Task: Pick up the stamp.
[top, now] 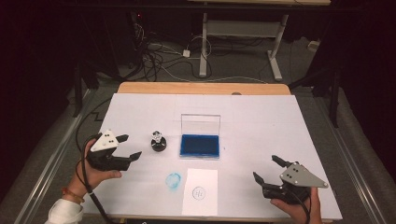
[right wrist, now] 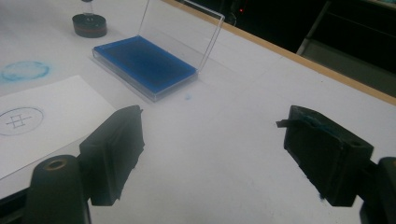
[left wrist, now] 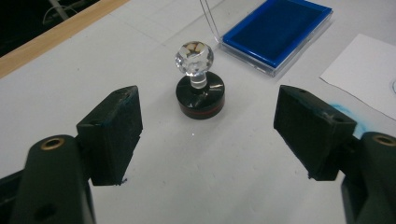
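Observation:
A stamp (top: 159, 142) with a black round base and a clear faceted knob (left wrist: 194, 58) stands upright on the white table, left of a blue ink pad (top: 200, 145) whose clear lid stands open. My left gripper (top: 129, 146) hovers just left of the stamp, open, its jaws apart from the stamp (left wrist: 201, 95) with nothing between them. A white paper sheet (top: 200, 191) bearing a round stamped mark lies at the front. My right gripper (top: 267, 169) rests open at the front right, empty. The ink pad (right wrist: 144, 65) and paper (right wrist: 42, 116) lie beyond it.
A blue ink smudge (top: 173, 181) marks the table left of the paper. The table's wooden far edge (top: 201, 87) runs along the back. Beyond it are cables and a desk frame (top: 243, 32) on the floor.

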{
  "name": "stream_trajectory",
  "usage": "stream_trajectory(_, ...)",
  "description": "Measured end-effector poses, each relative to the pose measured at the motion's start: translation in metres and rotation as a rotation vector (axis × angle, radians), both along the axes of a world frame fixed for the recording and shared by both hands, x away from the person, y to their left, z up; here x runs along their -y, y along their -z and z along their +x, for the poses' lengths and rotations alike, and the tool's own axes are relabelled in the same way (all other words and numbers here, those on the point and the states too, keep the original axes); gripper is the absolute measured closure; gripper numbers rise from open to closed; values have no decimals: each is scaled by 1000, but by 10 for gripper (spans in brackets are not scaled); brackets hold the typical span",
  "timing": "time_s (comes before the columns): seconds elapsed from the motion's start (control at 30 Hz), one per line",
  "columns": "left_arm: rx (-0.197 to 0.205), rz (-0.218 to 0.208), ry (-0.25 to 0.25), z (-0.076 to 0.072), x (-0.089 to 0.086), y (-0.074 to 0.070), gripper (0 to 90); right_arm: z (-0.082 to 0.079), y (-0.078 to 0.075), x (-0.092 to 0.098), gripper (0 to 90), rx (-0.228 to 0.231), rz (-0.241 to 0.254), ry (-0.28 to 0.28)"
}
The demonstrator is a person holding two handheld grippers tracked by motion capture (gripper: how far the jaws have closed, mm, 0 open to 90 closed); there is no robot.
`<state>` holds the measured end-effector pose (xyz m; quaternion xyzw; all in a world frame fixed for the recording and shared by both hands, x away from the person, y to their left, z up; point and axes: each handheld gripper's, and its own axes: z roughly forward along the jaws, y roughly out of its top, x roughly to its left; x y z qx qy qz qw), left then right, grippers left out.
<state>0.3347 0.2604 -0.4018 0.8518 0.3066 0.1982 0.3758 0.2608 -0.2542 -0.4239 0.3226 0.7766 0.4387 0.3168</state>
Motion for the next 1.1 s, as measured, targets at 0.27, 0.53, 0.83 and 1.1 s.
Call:
stream_trajectory(0.27, -60, 31, 12, 26, 19, -1, 229, 0, 1, 0, 204, -2, -18, -5)
stream_trajectory(0.53, -100, 76, 14, 41, 27, 4, 236, 1, 3, -1, 205, -13, -26, -2)
stream_trajectory(0.83, -119, 90, 12, 55, 37, 11, 236, 2, 5, -4, 206, -26, -43, -6)
stream_trajectory(1.1, -148, 102, 10, 69, 49, 19, 236, 1, 5, -3, 209, -21, -55, -2)
